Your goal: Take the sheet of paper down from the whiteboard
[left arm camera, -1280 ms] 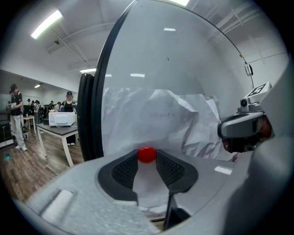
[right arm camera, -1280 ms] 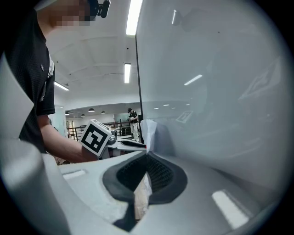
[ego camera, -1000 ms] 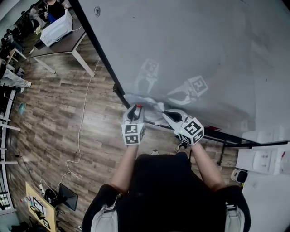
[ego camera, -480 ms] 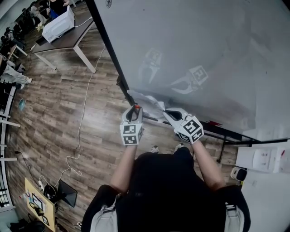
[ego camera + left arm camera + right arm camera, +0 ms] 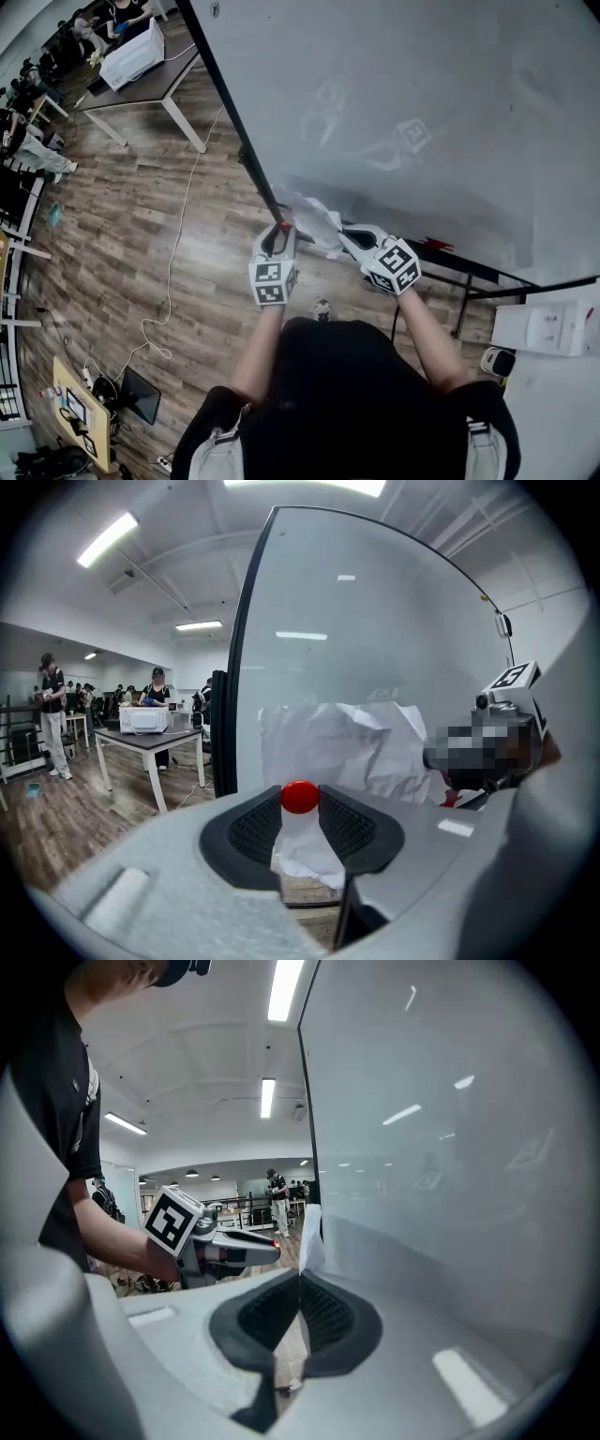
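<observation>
- Head view: a whiteboard [image 5: 422,94] stands over a wood floor [image 5: 141,216]. At its lower left edge, the crumpled sheet of paper [image 5: 317,220] spans from the left gripper [image 5: 281,228] to the right gripper [image 5: 343,233].
- Left gripper view: the jaws clamp a red round magnet [image 5: 300,796], with paper bunched in the gap beneath it.
- Right gripper view: the jaws are pinched together on the sheet's thin edge, and the left gripper shows beyond at left.
</observation>
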`<move>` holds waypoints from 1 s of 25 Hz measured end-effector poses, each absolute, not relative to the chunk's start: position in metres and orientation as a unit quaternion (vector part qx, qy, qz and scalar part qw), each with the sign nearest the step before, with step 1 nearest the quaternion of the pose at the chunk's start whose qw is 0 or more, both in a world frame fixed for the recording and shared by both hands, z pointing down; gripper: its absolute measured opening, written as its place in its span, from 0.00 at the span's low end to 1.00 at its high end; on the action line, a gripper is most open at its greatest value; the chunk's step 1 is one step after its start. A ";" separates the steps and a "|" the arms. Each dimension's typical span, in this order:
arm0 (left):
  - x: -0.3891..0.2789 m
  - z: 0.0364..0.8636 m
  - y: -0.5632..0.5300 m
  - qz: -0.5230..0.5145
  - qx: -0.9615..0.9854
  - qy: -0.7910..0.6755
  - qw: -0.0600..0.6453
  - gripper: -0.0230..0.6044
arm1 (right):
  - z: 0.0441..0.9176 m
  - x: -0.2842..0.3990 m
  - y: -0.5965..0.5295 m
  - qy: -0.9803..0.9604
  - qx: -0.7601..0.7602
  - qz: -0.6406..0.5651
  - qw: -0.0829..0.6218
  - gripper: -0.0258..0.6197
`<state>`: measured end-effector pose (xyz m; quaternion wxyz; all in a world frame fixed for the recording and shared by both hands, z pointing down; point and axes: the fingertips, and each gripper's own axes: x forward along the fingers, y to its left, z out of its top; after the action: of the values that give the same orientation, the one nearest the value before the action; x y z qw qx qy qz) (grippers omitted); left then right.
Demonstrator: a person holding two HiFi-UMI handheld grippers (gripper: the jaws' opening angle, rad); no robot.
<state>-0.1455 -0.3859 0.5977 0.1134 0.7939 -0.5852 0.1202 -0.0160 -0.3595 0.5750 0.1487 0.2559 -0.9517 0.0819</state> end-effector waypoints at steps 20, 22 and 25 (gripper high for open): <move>-0.088 0.589 -0.237 0.111 0.779 -0.603 0.131 0.25 | 0.571 0.037 -0.228 -0.957 0.227 0.078 0.166 0.04; -0.086 0.590 -0.230 0.111 0.779 -0.603 0.132 0.25 | 0.572 0.039 -0.221 -0.957 0.225 0.078 0.165 0.04; -0.086 0.589 -0.222 0.115 0.777 -0.606 0.126 0.25 | 0.571 0.041 -0.211 -0.958 0.224 0.079 0.163 0.04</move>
<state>-0.0857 -0.2224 0.5895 0.1255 0.7773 -0.6058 0.1145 0.0409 -0.2112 0.5708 0.1629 0.2240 -0.9576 0.0790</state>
